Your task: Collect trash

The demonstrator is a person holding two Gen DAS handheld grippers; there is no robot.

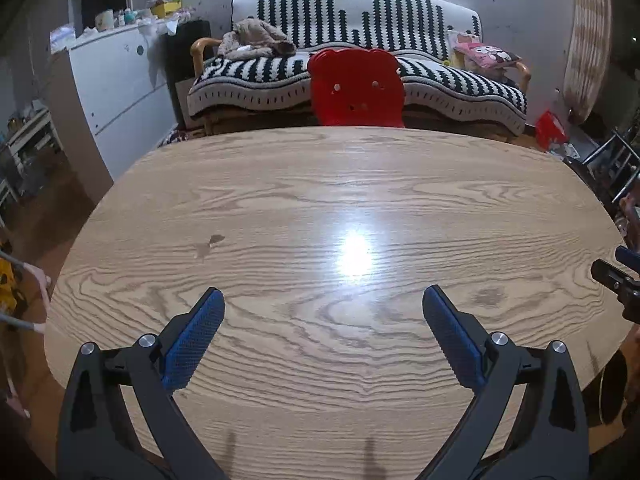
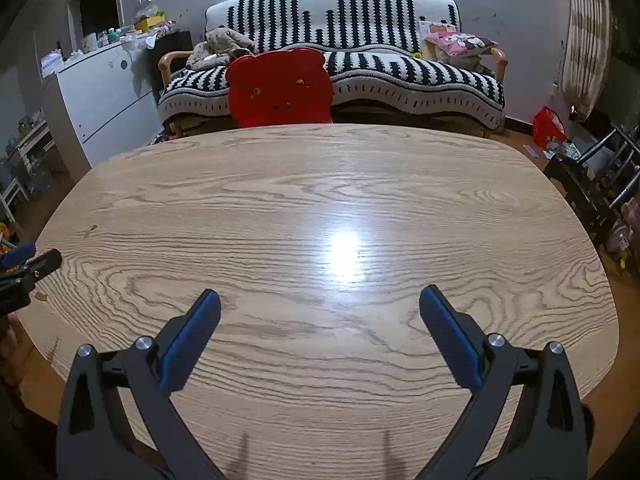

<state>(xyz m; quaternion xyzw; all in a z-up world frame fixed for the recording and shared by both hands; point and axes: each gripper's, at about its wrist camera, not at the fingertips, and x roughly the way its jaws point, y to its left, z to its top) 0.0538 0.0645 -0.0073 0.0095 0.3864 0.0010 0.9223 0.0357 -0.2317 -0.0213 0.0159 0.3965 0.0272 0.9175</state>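
Left gripper: its two blue-padded fingers are standing spread wide, holding nothing, hovering low over the near edge of the worktop.
Right gripper: its fingers are likewise spread apart and empty; its tip is also peeking in at the far right of the left view.
Trash: I am seeing none on the worktop; ahead of both pairs of fingers the wood is showing only grain, a lamp glare and a small dark stain beyond the left gripper's left finger.
Possible trash elsewhere: scraps of paper are lying on the floor well beyond and to the right of the fingers, beside a red bag; too small to tell what they are.
Progress: judging by the bare surface, either the clearing is finished or nothing has been laid out; no bin is showing.
Count: two grippers, four fingers, one red bear-shaped chair straight ahead, one striped sofa behind it, zero trash pieces on the worktop.
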